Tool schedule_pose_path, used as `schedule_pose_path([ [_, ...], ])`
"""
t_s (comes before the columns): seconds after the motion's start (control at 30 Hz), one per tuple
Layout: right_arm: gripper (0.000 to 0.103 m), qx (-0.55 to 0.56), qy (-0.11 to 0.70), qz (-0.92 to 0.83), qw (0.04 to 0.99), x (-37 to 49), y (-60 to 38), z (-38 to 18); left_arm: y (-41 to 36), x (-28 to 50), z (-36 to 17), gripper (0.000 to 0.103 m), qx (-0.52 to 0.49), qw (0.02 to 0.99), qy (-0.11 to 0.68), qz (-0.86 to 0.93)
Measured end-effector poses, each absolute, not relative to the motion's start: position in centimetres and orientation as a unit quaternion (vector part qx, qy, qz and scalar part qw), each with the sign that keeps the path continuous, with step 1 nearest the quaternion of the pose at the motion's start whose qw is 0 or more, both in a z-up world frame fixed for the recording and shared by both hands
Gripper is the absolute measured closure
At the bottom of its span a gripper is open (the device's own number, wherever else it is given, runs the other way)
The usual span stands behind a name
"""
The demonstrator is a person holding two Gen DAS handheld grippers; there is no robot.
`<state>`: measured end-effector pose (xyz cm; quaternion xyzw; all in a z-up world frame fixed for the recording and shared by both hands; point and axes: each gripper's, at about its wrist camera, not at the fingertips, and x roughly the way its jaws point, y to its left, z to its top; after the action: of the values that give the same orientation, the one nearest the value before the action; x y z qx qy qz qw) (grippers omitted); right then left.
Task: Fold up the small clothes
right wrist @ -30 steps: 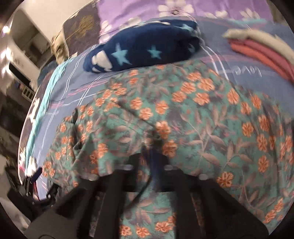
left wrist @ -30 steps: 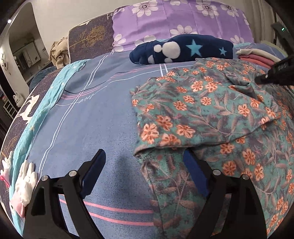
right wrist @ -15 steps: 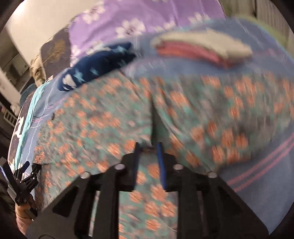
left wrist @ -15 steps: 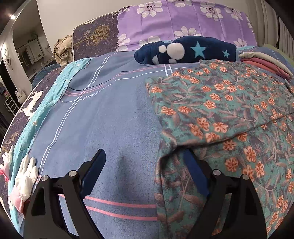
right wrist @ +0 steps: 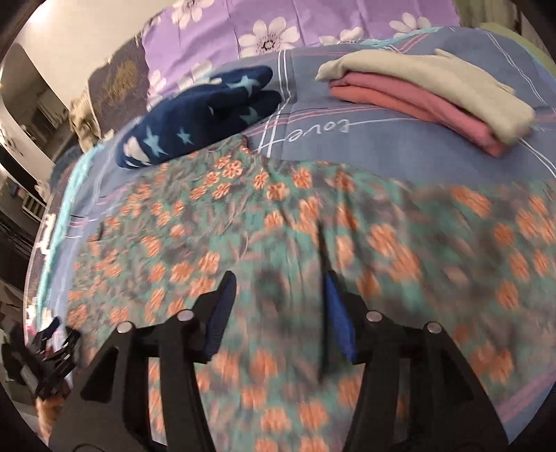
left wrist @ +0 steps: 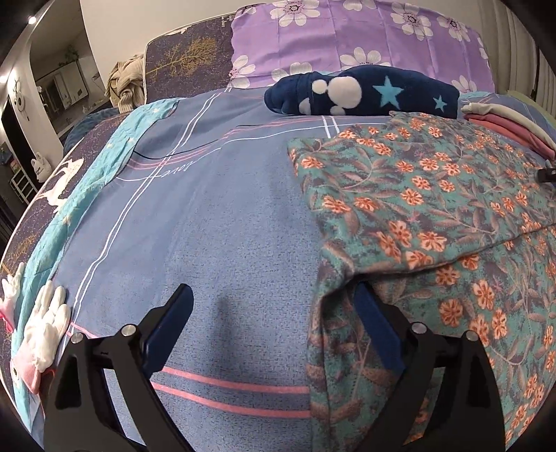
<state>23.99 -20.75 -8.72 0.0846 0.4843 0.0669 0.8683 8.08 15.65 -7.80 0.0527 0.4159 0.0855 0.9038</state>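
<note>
Floral garment (left wrist: pixel 434 194) lies spread on the bed (left wrist: pixel 215 208). Left gripper (left wrist: pixel 271 313) fingers are opening wide, one under its folded edge, gripping nothing. Right gripper (right wrist: pixel 278 295) fingers stand apart above it, empty.

The left wrist view sits just behind the left tool (left wrist: pixel 271 323) and looks forward and downward along its two fingers, close over the bed (left wrist: pixel 208 215), toward the purple flowered pillow (left wrist: pixel 347 38) at the head. The left edge of the floral garment (left wrist: pixel 434 208) fills its right half. The right wrist view rides behind the right tool (right wrist: pixel 278 309), tilted downward too, low over the same garment (right wrist: pixel 243 222), its near part blurred. Both views share the garment, the navy star-patterned bundle (left wrist: pixel 365 94) (right wrist: pixel 198 128), the pink and beige folded pile (left wrist: pixel 507 121) (right wrist: pixel 434 90) and the pillow (right wrist: pixel 312 21). The left tool also shows small at the lower left edge of the right view (right wrist: pixel 52 351)
</note>
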Motion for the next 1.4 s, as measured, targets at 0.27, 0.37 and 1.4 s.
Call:
schedule_pose_path([
  [0.27,0.092,0.031,0.350,0.008,0.936,18.9,-19.6,-3.6,17.0,7.7,-7.5,0.022,0.022,0.909,0.405,0.098],
  [0.37,0.069,-0.005,0.442,-0.006,0.897,21.6,-20.0,-7.1,15.8,7.5,-7.3,0.030,0.052,0.909,0.403,0.093],
  [1.4,0.004,-0.004,0.424,0.107,0.899,13.5,-16.7,-10.9,17.9,19.9,-4.2,0.102,-0.045,0.923,0.377,0.062],
])
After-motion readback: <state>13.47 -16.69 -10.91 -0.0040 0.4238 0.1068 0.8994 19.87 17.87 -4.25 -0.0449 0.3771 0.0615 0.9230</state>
